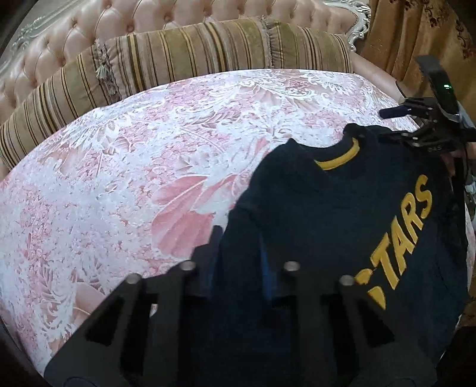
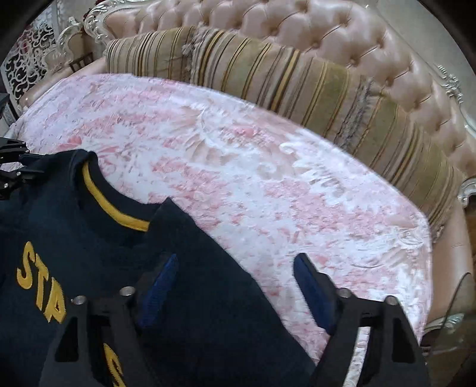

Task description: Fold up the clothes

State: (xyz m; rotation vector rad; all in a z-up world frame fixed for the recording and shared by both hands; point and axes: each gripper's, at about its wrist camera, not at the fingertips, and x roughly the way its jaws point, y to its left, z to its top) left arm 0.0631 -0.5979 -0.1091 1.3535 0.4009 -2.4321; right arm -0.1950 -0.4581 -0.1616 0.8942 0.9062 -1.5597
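Navy sweater [image 1: 342, 214] on pink bedspread [image 1: 134, 154], left hand-held gripper [image 1: 238, 256] clamped on it, right hand-held gripper [image 2: 235, 285] spread wide, gripping nothing

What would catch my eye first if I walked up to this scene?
Probably the navy sweatshirt with bold yellow lettering, lying on the near part of a pink-and-white floral cover. Behind it, striped olive-and-gold cushions lean against a tufted pink sofa back. Black grippers frame the bottom of both views.
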